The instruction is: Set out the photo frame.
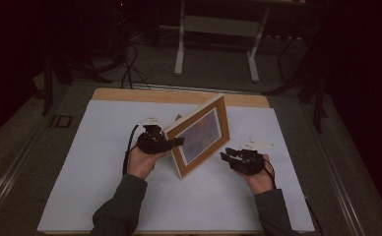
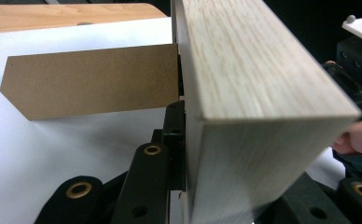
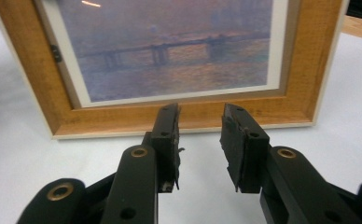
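A wooden picture frame (image 1: 199, 135) with a hazy sunset print stands tilted on the white sheet. My left gripper (image 1: 176, 142) is shut on the frame's left side edge. In the left gripper view the pale wood edge (image 2: 254, 84) sits between the jaws, and the brown cardboard stand (image 2: 90, 79) juts out behind it. My right gripper (image 1: 227, 155) hovers open just in front of the frame's lower right part. In the right gripper view the open jaws (image 3: 200, 121) point at the frame's bottom rail (image 3: 170, 114), with nothing between them.
A white sheet (image 1: 105, 162) covers most of the wooden table (image 1: 130, 95). Beyond the table stand the white legs of another table (image 1: 216, 29), and cables (image 1: 130, 69) lie on the dark floor. The right gripper's body (image 2: 356, 51) shows past the frame.
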`<state>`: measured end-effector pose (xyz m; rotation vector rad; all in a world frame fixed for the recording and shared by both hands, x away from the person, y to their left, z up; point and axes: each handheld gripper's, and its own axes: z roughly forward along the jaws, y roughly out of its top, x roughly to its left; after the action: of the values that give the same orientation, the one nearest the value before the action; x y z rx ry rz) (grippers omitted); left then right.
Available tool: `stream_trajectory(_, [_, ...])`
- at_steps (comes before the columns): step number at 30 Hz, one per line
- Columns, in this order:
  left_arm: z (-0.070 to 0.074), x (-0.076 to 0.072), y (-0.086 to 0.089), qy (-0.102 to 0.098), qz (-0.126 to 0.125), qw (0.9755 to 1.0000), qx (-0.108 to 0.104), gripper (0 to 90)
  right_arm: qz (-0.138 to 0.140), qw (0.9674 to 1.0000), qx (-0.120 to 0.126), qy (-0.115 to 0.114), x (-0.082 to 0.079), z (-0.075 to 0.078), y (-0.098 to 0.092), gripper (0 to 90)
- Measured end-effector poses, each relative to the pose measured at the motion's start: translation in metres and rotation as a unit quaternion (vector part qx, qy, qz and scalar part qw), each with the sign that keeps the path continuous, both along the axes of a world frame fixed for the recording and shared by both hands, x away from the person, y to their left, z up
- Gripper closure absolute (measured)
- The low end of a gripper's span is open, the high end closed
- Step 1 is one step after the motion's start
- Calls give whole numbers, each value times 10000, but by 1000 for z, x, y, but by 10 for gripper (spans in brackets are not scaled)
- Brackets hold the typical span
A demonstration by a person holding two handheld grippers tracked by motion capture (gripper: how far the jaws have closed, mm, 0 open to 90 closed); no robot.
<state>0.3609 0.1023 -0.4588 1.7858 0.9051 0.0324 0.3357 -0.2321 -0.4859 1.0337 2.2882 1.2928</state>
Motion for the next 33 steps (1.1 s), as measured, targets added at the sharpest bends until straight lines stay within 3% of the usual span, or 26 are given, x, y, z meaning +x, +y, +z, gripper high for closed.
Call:
stream_trajectory(19, [0, 2, 9, -25, -468, 9989, 3, 754, -357, 9993, -71, 0, 10, -1, -14, 526])
stream_trajectory(33, [-1, 4, 11, -25, -948, 9955, -28, 754, -527, 9986, -82, 66, 16, -7, -25, 469])
